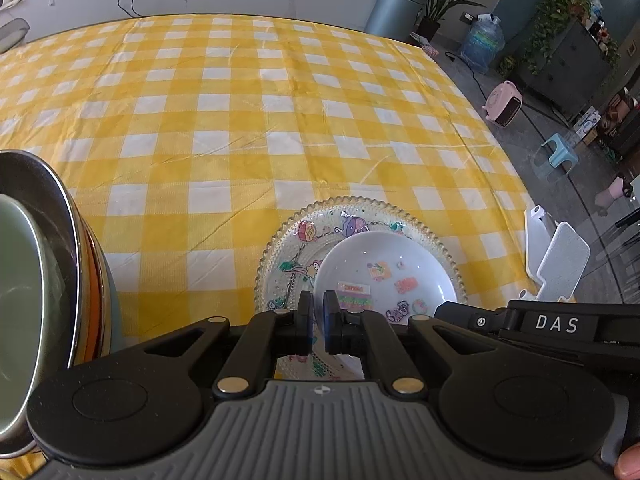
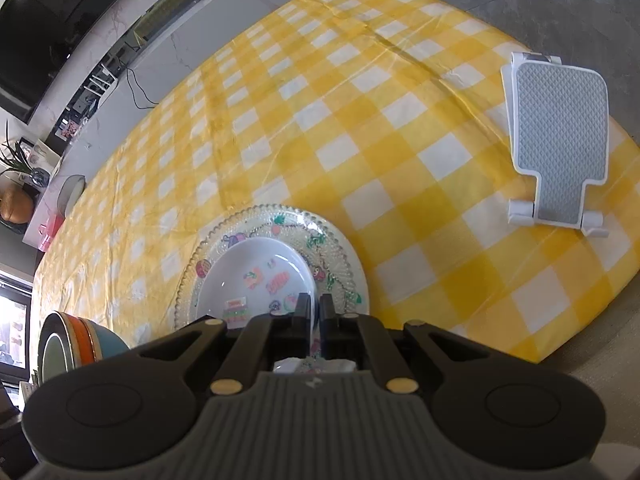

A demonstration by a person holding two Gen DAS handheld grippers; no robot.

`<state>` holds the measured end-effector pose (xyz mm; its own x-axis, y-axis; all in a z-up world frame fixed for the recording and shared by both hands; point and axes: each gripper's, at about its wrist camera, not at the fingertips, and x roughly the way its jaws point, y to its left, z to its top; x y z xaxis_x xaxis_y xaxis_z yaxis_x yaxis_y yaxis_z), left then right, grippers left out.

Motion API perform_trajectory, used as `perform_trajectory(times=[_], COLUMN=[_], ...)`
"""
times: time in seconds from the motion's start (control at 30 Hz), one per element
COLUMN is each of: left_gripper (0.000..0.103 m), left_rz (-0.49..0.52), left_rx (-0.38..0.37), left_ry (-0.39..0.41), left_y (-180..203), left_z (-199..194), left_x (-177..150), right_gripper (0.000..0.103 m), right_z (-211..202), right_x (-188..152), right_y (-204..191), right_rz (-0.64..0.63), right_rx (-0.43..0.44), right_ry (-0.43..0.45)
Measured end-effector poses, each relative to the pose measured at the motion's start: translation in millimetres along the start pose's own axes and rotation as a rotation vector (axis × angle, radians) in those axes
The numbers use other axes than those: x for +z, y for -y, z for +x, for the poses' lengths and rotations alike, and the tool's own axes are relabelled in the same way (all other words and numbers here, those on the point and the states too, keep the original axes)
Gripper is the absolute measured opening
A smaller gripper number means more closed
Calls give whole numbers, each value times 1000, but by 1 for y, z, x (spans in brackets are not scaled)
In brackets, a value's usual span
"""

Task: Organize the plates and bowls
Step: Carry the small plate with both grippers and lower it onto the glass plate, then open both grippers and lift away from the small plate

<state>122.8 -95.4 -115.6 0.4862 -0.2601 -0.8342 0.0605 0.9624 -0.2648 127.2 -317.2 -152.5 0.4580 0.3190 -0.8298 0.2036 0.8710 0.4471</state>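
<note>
White plate (image 1: 384, 264) on glass plate (image 1: 280, 248), rims pinched — left gripper (image 1: 318, 304), right gripper (image 2: 315, 306)

1. A lived-in home, a dining and living room: the table wears a yellow-and-white checked tablecloth (image 1: 248, 112).
2. Upper left of the right wrist view, a dark television (image 2: 52, 20) hangs above a pale marble-look counter (image 2: 168, 56).
3. Upper right of the left wrist view: potted plants (image 1: 440, 0), a grey bin (image 1: 396, 8), a water jug (image 1: 482, 42), a pink heater (image 1: 504, 106), a small blue stool (image 1: 560, 150).
</note>
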Motion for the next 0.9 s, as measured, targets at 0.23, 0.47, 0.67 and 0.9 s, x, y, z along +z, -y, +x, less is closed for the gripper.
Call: perform_trajectory(times=[0.23, 0.47, 0.67, 0.9], left_gripper=[5, 17, 26, 16], left_rz=[27, 24, -15, -27], left_rx=[24, 20, 1, 92], left_ry=[11, 40, 142, 159], left_y=[3, -1, -6, -8], left_z=[0, -9, -23, -14], left_x=[1, 1, 5, 17], right_gripper=[4, 19, 34, 35], right_z=[3, -2, -20, -26], right_x=[0, 0, -3, 0], right_y=[0, 3, 9, 28], right_rz=[1, 21, 49, 210], right_rx=[4, 23, 77, 22], right_ry=[-6, 13, 106, 179])
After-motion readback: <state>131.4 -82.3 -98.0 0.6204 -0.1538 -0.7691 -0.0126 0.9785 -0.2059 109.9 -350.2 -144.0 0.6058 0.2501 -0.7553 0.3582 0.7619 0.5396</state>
